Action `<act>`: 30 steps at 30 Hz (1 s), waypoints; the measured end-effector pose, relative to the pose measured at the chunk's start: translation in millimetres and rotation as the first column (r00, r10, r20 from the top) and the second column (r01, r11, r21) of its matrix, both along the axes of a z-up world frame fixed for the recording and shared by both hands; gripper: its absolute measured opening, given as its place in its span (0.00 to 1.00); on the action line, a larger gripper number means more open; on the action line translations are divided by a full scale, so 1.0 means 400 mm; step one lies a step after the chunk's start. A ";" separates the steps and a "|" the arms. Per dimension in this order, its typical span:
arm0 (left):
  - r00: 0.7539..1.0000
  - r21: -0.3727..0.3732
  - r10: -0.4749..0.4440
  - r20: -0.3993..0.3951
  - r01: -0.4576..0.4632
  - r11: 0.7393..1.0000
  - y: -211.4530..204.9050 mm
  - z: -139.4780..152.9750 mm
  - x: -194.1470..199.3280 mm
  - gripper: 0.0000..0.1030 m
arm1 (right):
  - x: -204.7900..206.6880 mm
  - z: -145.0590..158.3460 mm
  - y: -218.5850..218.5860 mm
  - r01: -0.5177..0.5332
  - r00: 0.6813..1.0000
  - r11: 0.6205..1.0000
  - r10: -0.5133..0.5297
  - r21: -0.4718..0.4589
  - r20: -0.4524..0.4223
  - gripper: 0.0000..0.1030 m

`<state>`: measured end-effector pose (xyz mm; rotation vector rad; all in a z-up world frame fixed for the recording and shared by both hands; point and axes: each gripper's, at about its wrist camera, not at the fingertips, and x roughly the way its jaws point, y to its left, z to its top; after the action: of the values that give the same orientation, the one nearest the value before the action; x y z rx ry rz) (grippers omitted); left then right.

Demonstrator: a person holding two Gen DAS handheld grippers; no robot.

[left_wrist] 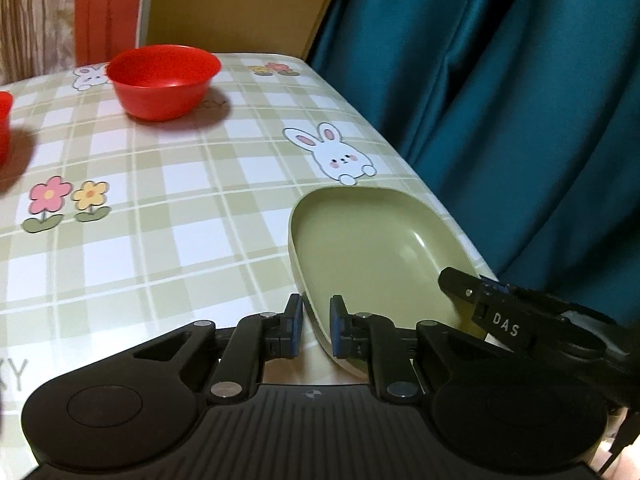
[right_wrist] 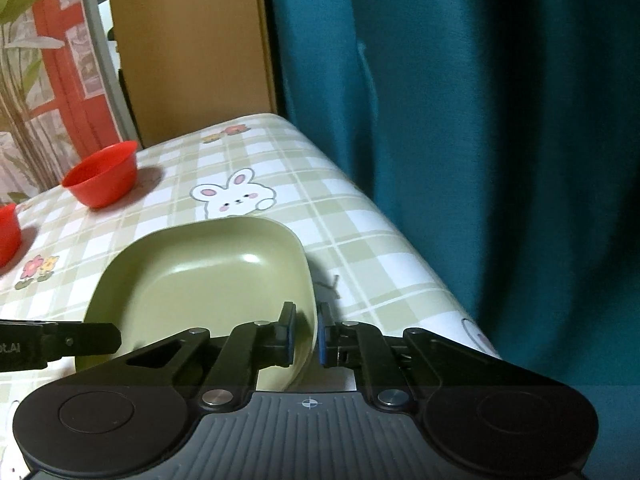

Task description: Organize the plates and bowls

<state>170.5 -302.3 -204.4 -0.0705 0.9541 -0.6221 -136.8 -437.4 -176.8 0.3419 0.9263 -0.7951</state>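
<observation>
An olive-green square plate [left_wrist: 372, 248] lies at the table's right edge, also seen in the right wrist view [right_wrist: 208, 276]. My left gripper [left_wrist: 316, 326] is shut on its near-left rim, one pad inside and one outside. My right gripper [right_wrist: 307, 334] is shut on the near-right rim in the same way. Each gripper shows in the other's view: the right gripper [left_wrist: 480, 300] over the plate's right side, the left gripper [right_wrist: 80, 338] at its left side. A red bowl [left_wrist: 164, 80] [right_wrist: 102, 174] stands empty at the far side of the table.
A second red bowl [left_wrist: 3, 128] [right_wrist: 6, 236] is cut off at the left edge. The table [left_wrist: 160, 260] wears a green plaid cloth with rabbits and flowers. A teal curtain [left_wrist: 500, 120] hangs close along its right edge; brown cardboard [left_wrist: 240, 0] stands behind.
</observation>
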 end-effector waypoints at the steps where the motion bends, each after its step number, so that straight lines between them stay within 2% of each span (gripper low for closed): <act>1: 1.000 0.009 0.003 0.003 -0.003 1.000 0.002 0.003 -0.002 0.15 | 0.003 0.002 0.004 -0.003 1.000 1.000 0.003 0.003 0.003 0.08; 7: 1.000 0.050 0.019 0.010 -0.020 0.999 0.029 0.012 -0.008 0.15 | 0.038 0.020 0.032 -0.034 0.999 0.999 0.034 0.000 0.013 0.07; 24: 0.992 0.019 0.116 0.043 -0.117 0.993 0.151 0.074 -0.013 0.15 | 0.128 0.075 0.129 -0.112 0.993 0.994 0.112 -0.017 0.022 0.08; 30: 0.984 0.010 0.157 0.082 -0.158 0.987 0.215 0.110 -0.011 0.15 | 0.176 0.108 0.173 -0.150 0.988 0.988 0.151 -0.028 0.040 0.08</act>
<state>166.1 -216.2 -160.4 -0.1042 0.8658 -0.4673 -66.2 -368.0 -133.6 0.2624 0.8915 -0.6576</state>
